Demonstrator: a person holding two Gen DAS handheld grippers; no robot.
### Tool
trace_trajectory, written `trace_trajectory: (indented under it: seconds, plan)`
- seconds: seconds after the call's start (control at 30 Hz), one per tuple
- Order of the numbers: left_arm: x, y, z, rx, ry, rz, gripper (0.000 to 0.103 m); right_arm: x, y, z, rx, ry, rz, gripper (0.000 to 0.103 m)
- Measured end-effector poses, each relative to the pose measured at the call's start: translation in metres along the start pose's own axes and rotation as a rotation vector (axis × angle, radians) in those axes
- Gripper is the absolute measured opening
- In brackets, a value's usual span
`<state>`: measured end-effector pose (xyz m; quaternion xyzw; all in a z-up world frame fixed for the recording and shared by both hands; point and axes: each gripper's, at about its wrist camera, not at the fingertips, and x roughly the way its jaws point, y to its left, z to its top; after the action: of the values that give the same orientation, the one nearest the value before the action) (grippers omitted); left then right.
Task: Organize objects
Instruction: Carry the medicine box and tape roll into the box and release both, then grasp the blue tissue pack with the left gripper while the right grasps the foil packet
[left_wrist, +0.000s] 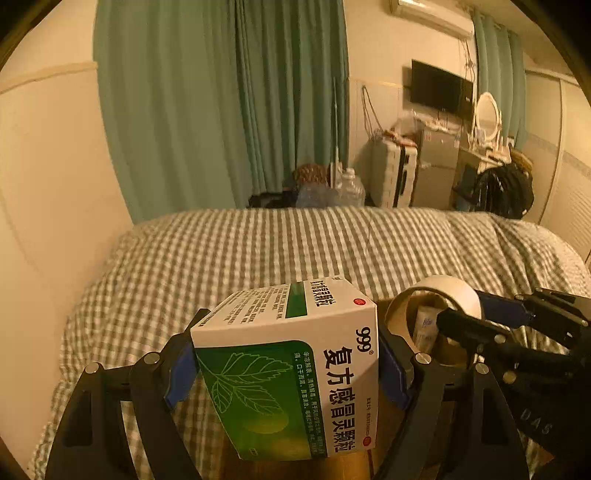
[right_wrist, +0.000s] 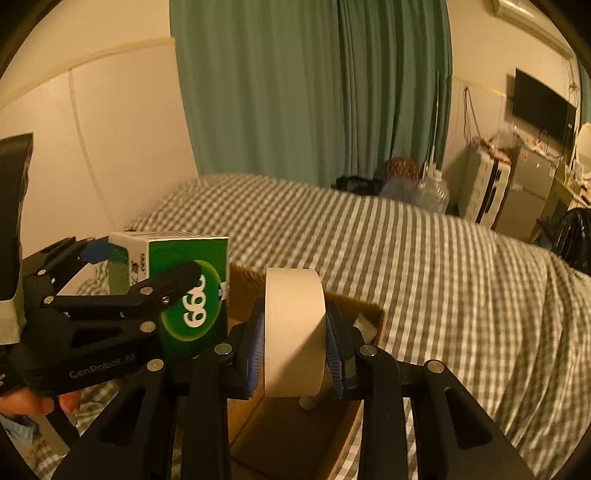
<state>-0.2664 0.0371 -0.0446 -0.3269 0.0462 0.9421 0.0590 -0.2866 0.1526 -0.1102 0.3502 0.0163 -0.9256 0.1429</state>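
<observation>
Two grippers over a cardboard box (right_wrist: 295, 435) on the bed (right_wrist: 424, 258), left gripper (left_wrist: 286, 360) pinching a medicine box (left_wrist: 291, 365), right gripper (right_wrist: 295, 350) at its 3 o'clock pinching a tape roll (right_wrist: 293, 332)

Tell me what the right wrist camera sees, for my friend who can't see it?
The right tongs grip a roll of tape over an open cardboard box on a checked bed. Beside them, the left tongs hold a green medicine box.

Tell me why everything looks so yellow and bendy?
Left wrist view: dim warm room light tints it yellow, and the fisheye lens bends the curtain and wall; the medicine box is sharp. Right wrist view: same yellow tint, the checked bed cover looks slightly blurred, and the edges are dark.
</observation>
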Motion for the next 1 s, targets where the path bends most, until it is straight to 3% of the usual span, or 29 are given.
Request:
trace_trajectory:
  seconds: [0.27,0.37,0.47,0.73,1.0]
  plan:
    - [0.009,-0.014,-0.003,0.001,0.027,-0.005,0.084,-0.011,-0.009,0.001,0.027,-0.024,0.013,0.032]
    - [-0.003,-0.013,-0.001,0.01,0.025,0.021,0.087,-0.028,-0.011,0.006,0.038,-0.049,-0.007,0.057]
    - [-0.023,-0.005,0.003,0.008,0.005,0.066,0.103,-0.048,-0.014,0.019,0.045,-0.085,-0.017,0.06]
    - [-0.106,0.007,0.008,-0.017,-0.09,0.083,0.103,-0.139,-0.003,0.023,-0.008,-0.171,-0.083,0.07]
    - [-0.173,-0.005,-0.011,-0.012,-0.129,0.055,0.103,-0.211,0.006,-0.006,-0.059,-0.196,-0.125,0.08]
